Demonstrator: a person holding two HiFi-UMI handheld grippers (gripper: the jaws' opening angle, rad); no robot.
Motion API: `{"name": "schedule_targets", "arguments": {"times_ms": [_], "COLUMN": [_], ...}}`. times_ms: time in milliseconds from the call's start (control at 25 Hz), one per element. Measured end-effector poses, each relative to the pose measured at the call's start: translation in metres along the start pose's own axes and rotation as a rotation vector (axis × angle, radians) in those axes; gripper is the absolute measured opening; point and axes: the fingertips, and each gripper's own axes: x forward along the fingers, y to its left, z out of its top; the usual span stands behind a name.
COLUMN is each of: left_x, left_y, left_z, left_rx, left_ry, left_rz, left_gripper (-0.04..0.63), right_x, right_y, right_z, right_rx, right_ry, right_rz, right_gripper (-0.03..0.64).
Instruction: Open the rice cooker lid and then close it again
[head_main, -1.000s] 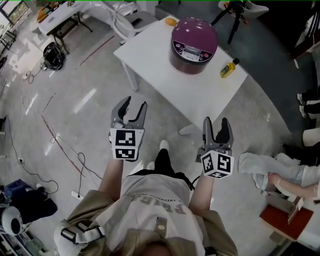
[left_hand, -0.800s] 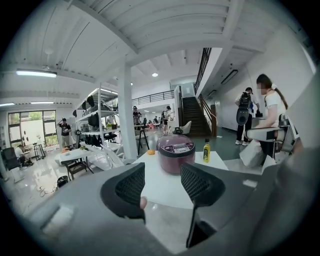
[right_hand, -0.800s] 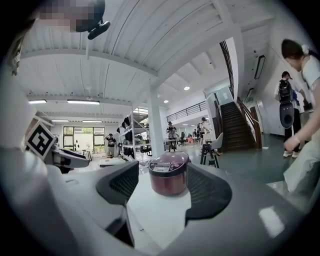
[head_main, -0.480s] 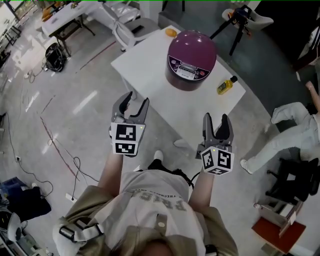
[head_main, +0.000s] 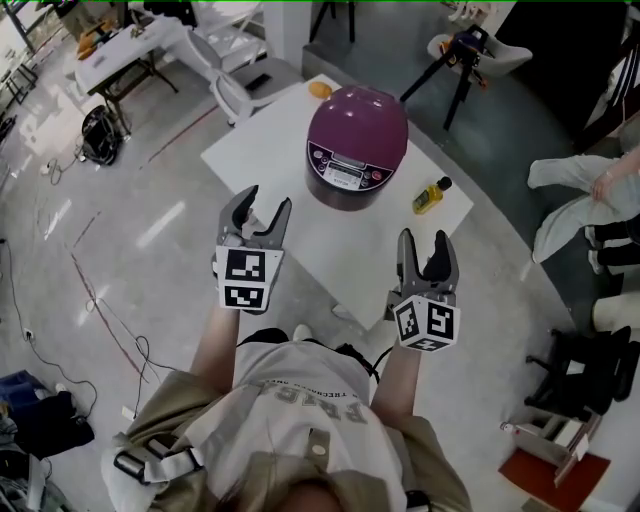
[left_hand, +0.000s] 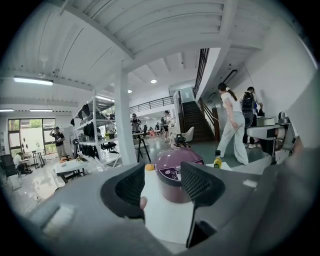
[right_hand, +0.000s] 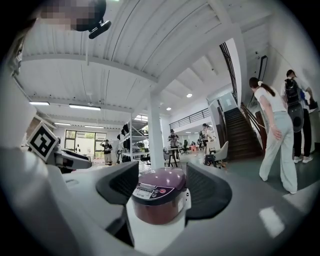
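A purple rice cooker (head_main: 356, 146) with its lid down stands on a white table (head_main: 275, 165); its control panel faces me. It also shows between the jaws in the left gripper view (left_hand: 176, 175) and the right gripper view (right_hand: 159, 200), still some way off. My left gripper (head_main: 256, 211) hovers over the table's near left edge, open and empty. My right gripper (head_main: 426, 253) hangs at the table's near right edge, open and empty too. Both point toward the cooker and touch nothing.
A small yellow bottle (head_main: 431, 195) stands right of the cooker, an orange fruit (head_main: 319, 90) behind it. A tripod (head_main: 462, 55) and chairs (head_main: 235, 85) lie beyond the table. A person (head_main: 585, 195) is at the right. Cables cross the floor at the left.
Both grippers and the camera have advanced toward the table; the cooker now appears closer and lower in the head view. The person at the right has shifted position.
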Motion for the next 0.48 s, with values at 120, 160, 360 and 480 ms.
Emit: {"name": "schedule_targets", "arguments": {"times_ms": [120,160,360,480], "left_x": [0.010,0.013,0.021,0.026], "left_y": [-0.005,-0.006,-0.010,-0.011], "left_z": [-0.001,-0.001,-0.004,-0.010], "left_rx": [0.008,0.012,0.025,0.022], "left_ry": [0.009,0.014,0.039,0.052], "left_rz": [-0.008,-0.009,-0.017,-0.032], "left_gripper": [0.235,0.235,0.235,0.235], "right_x": [0.004,0.005,0.006,0.009], "right_y": [-0.011,-0.014,-0.024,-0.028], "right_z": [-0.001,-0.002,-0.011,-0.019], "right_rx": [0.013,0.017,0.040,0.053], "right_ry": [-0.005,-0.006,0.012,0.032], "right_rz": [-0.010,-0.013,-0.028,-0.037], "right_gripper": [0.276,0.276,0.276,0.276]}}
